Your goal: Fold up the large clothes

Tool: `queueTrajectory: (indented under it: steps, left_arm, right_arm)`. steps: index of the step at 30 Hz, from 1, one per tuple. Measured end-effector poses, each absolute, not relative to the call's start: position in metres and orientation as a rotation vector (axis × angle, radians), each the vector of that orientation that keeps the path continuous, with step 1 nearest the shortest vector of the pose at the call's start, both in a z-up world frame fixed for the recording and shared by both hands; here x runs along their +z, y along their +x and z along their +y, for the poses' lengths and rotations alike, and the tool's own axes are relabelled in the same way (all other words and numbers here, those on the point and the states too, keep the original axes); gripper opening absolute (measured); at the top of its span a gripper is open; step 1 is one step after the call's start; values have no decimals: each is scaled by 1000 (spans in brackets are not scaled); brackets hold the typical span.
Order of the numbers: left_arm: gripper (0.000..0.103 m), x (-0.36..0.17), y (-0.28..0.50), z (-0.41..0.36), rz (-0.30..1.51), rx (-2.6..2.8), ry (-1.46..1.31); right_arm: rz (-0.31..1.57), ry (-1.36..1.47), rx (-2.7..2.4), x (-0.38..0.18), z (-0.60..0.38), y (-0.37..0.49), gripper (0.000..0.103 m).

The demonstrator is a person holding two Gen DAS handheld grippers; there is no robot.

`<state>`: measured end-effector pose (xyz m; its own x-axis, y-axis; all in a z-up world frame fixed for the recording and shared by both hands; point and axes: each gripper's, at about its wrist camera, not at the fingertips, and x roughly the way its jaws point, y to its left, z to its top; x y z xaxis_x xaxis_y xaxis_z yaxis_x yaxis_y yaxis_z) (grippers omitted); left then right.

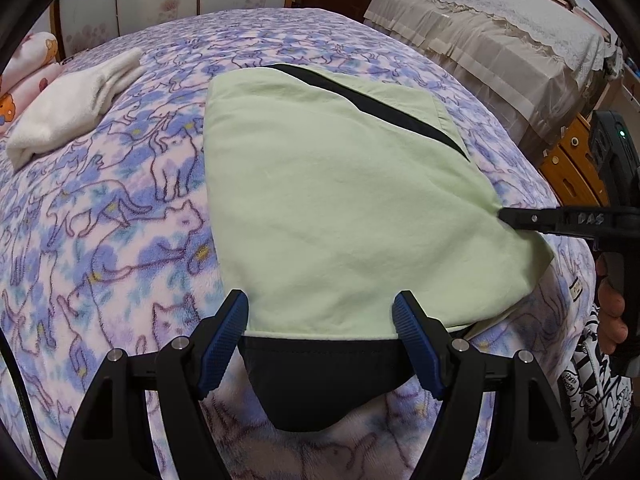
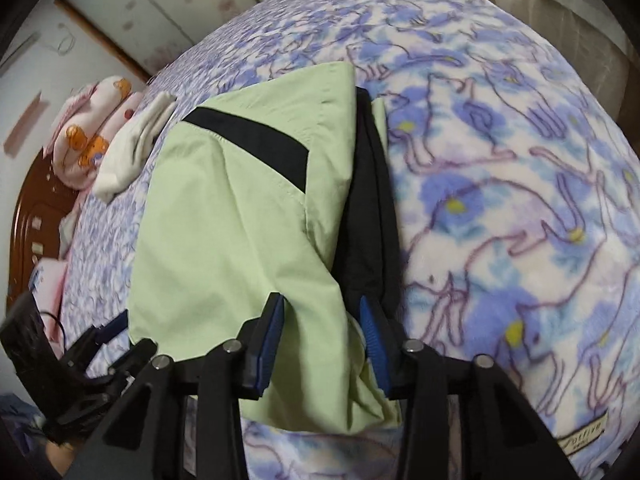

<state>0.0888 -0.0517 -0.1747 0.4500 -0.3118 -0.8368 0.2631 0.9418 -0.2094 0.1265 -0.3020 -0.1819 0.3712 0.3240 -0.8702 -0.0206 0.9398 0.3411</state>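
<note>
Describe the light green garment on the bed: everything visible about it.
The light green garment looks like thin woven cloth with a black diagonal stripe and black parts at its near edge. It lies folded and fairly flat on the cat-print blanket. The right tool is pinched shut on its right corner; the left tool sits open astride the near edge.

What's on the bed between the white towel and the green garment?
Only bare cat-print blanket between the towel and garment, in the left wrist view.

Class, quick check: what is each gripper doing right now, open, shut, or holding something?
Left gripper: open, jaws astride the near edge of the green garment, not pinching it.
Right gripper: shut on the green garment's edge.
</note>
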Motion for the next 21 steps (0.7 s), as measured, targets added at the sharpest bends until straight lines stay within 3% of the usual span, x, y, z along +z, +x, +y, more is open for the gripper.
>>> queueTrajectory:
  steps: [6, 11, 16, 19, 20, 21]
  left_arm:
    - [72, -161, 80, -55, 1041, -459, -109]
    - [72, -180, 75, -72, 1033, -436, -5]
    - [73, -164, 73, -69, 1044, -475, 23]
    - [73, -147, 85, -53, 1033, -493, -49]
    - [74, -143, 90, -50, 1024, -488, -61]
    - [74, -139, 100, -44, 1010, -475, -77]
  right_arm:
    - [1038, 285, 142, -144, -314, 85, 1]
    - [1157, 317, 125, -199, -318, 83, 1]
    - [1110, 336, 147, -177, -315, 90, 7]
    - [1080, 316, 175, -152, -316, 101, 23]
    - [1057, 311, 179, -145, -318, 109, 35]
    - [1043, 308, 174, -141, -319, 115, 41]
